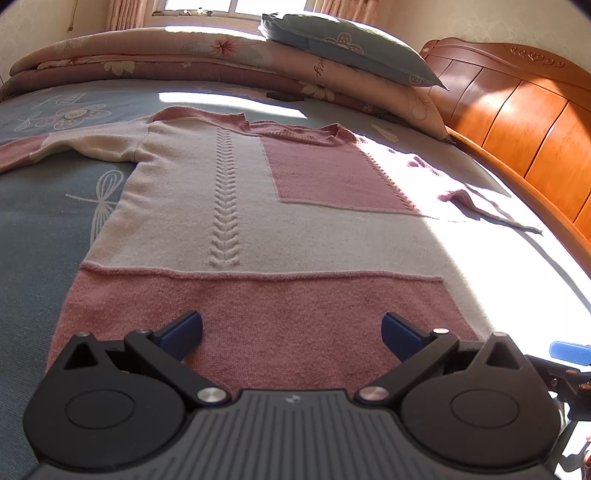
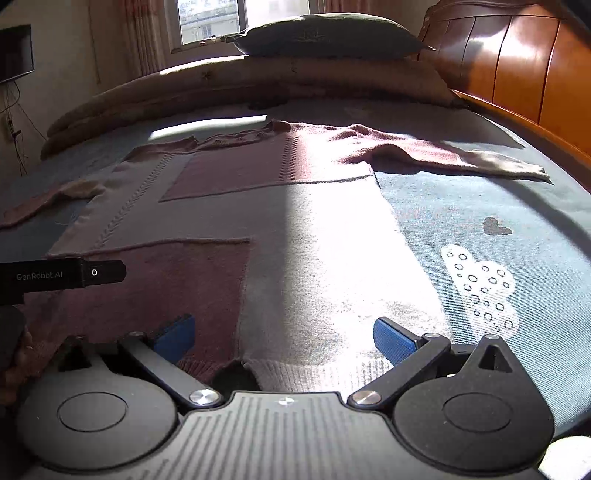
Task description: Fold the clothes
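A pink-and-cream sweater [image 1: 258, 206] is spread flat mid-frame on the bed [image 1: 33, 206]; both hand-held grippers, left [image 1: 291, 334] and right [image 2: 283, 338], are held spread above its hem, nothing pinched.

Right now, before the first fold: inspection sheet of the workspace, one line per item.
Surface: blue printed bedsheet on a bed, part in strong sunlight.
Job's things: pink and cream knit sweater lying flat, front up, both sleeves spread out, hem nearest the grippers.
Clutter: small dark object on the sheet beyond the collar; cannot tell what it is.
Grippers: left gripper open over the pink hem band; right gripper open over the hem's cream part. Neither holds cloth.
Cables: wires hanging on the far wall, off the bed.
Surroundings: folded floral quilt with a blue pillow on top, wooden headboard, window.
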A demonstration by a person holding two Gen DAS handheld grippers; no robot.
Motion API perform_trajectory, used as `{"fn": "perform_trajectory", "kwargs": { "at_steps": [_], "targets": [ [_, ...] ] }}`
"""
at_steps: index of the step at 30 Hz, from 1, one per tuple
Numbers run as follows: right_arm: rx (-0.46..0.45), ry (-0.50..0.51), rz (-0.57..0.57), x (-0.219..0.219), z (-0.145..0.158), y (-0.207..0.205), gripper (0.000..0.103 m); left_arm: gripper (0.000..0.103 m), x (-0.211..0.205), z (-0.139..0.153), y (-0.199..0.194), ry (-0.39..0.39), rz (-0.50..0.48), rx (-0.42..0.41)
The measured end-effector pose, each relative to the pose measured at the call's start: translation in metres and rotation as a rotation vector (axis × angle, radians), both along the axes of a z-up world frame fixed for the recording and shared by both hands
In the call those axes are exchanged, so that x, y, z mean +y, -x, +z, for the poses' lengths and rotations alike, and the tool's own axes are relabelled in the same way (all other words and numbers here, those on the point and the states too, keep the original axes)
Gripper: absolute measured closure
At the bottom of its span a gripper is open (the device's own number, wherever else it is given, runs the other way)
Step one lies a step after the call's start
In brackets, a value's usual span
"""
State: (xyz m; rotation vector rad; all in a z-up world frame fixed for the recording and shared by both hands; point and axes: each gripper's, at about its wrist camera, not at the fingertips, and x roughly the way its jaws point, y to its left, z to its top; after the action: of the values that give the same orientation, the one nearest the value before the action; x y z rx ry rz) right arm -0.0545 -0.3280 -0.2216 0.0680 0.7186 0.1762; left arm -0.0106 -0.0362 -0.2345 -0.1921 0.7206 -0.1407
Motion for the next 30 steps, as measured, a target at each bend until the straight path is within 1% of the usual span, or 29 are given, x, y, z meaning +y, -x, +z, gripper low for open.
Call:
{"fn": "perform_trajectory", "kwargs": {
  "at_steps": [1,3,5,11,14,17,19,20,21,23,27,30],
  "targets": [
    [0.009,-0.024,-0.007,-0.007,-0.002,-0.004,0.0,0.001,0.0,0.0,0.0,-0.001,0.0,0.0],
    [0.06,-0.096,-0.028,-0.023,-0.01,-0.01,0.0,0.001,-0.001,0.0,0.0,-0.005,-0.002,0.0],
    [0.072,-0.173,-0.056,-0.04,-0.014,-0.008,0.0,0.001,-0.001,0.0,0.0,-0.005,-0.002,0.001],
    [0.095,-0.286,-0.134,-0.075,-0.007,-0.004,0.0,0.001,0.0,0.0,0.0,0.003,0.0,0.001],
    [0.078,-0.365,-0.13,-0.08,0.002,-0.017,0.0,0.001,-0.001,0.0,0.0,-0.006,-0.003,0.0],
    [0.087,-0.417,-0.082,-0.076,0.001,-0.037,0.0,0.001,-0.002,0.0,0.0,-0.014,-0.003,-0.001],
    [0.109,-0.423,-0.082,-0.072,-0.007,-0.052,0.0,0.001,-0.001,0.0,0.0,-0.015,-0.004,0.0],
    [0.12,-0.409,-0.088,-0.07,-0.011,-0.057,0.0,0.001,-0.001,0.0,0.0,-0.014,-0.005,0.0],
    [0.111,-0.389,-0.091,-0.069,-0.013,-0.059,0.0,0.001,-0.001,0.0,0.0,-0.013,-0.007,0.001],
    [0.084,-0.349,-0.104,-0.07,-0.014,-0.055,0.0,0.001,0.0,0.0,0.0,-0.01,-0.009,0.002],
    [0.055,-0.379,-0.102,-0.079,-0.02,-0.043,0.0,0.001,-0.001,0.0,-0.001,-0.004,-0.003,0.004],
    [0.047,-0.328,-0.074,-0.073,-0.02,-0.041,0.0,0.001,-0.001,0.0,0.0,-0.008,-0.007,0.001]
  ]
}}
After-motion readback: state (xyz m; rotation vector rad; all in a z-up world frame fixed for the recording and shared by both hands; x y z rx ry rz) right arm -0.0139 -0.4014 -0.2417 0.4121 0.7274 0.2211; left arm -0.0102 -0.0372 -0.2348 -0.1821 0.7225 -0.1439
